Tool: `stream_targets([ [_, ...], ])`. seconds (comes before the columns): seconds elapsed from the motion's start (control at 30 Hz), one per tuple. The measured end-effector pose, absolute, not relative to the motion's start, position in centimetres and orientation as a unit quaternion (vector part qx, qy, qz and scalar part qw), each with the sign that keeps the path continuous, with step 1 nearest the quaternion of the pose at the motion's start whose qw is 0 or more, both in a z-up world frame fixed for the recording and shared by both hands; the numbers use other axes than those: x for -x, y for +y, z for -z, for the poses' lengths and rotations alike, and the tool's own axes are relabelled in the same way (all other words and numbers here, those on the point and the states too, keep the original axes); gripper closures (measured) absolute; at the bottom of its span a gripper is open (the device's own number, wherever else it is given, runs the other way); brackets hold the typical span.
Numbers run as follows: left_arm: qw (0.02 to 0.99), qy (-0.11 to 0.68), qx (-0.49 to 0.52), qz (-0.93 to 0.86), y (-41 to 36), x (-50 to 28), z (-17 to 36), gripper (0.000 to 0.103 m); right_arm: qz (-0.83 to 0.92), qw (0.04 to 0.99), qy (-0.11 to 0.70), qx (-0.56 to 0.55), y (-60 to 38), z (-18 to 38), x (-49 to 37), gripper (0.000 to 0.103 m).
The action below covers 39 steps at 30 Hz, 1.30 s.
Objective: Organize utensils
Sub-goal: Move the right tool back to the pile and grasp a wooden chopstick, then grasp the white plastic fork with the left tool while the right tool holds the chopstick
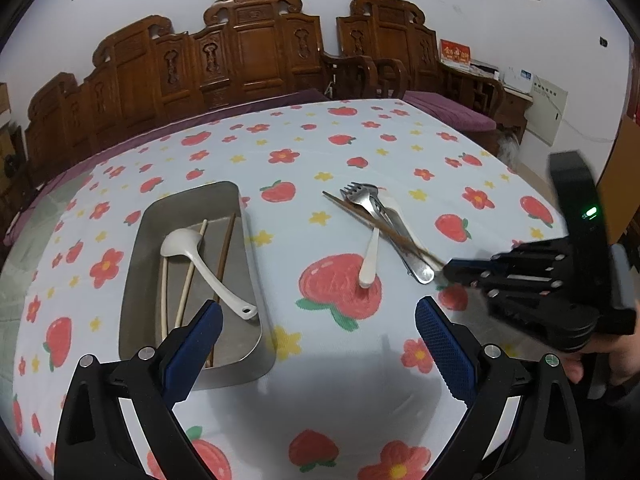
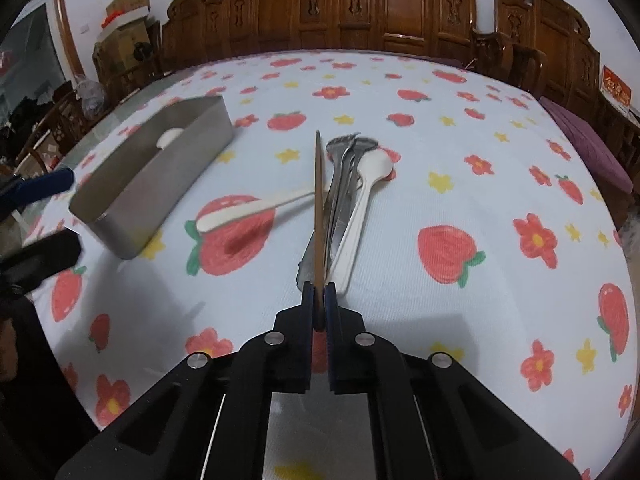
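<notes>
Steel gleams dully from the long tray (image 1: 192, 236) at about nine o'clock of the left wrist view, set on the desk (image 1: 320, 412) under its strawberry-and-flower cloth. Inside the tray lie a white ladle-shaped spoon (image 1: 200, 256), two pale chopsticks (image 1: 188, 280) and a brown chopstick (image 1: 225, 256). The left tongs (image 1: 318, 344) stand wide apart with nothing between their blue pads; one pad hangs over the tray's near end, the other over bare cloth. Toward two o'clock a loose heap rests on the cloth: metal forks (image 1: 360, 196), a white spoon (image 1: 370, 256) lying apart at the heap's near side, and a brown chopstick pair (image 1: 380, 228) slanting across the metal handles. The right tongs (image 1: 448, 270) come in from three o'clock, tips at the near end of that chopstick pair, a person's hand (image 1: 600, 356) behind them.

Brown wood runs straight up toward twelve o'clock in the right wrist view: the chopstick pair (image 2: 318, 208), its near end pinched between the closed right tongs (image 2: 319, 292). Just beside it at one o'clock lie the forks (image 2: 348, 160) and a white flat spoon (image 2: 360, 204), touching one another. The other white spoon (image 2: 248, 210) points off toward nine o'clock across a printed strawberry. The tray (image 2: 160, 168) sits at ten o'clock, well apart from the heap, with the left tongs (image 2: 40, 216) at the far left edge.
</notes>
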<state>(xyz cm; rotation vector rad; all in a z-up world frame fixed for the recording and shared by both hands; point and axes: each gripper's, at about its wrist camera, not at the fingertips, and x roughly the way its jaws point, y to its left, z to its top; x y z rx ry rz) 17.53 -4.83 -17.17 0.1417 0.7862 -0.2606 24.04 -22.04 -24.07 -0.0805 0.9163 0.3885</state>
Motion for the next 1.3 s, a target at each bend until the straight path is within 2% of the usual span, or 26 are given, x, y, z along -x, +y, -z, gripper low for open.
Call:
stream_targets([
  [0.27,0.910,0.388,-0.074,0.124,-5.4,-18.3,17.3,0.010,-0.163,0.910,0.382,-0.005,-25.3,20.9,-23.6,0.097],
  [0.53,0.902,0.401,-0.082,0.136,-7.8,-20.0,18.1,0.010,-0.140,0.910,0.389,-0.026,-27.6,21.6,-25.1,0.097],
  [0.83,0.879,0.451,-0.051,0.148,-9.3,-24.3,20.2,0.040,-0.144,0.908,0.391,-0.034,-27.8,22.0,-25.5,0.097],
  [1.17,0.866,0.475,-0.005,0.154,-9.4,-26.5,20.9,0.057,-0.153,0.906,0.393,-0.038,-27.2,22.0,-25.6,0.097],
  [1.3,0.851,0.500,0.013,0.160,-9.3,-27.1,21.9,0.073,-0.154,0.906,0.393,-0.040,-27.1,22.0,-25.6,0.097],
])
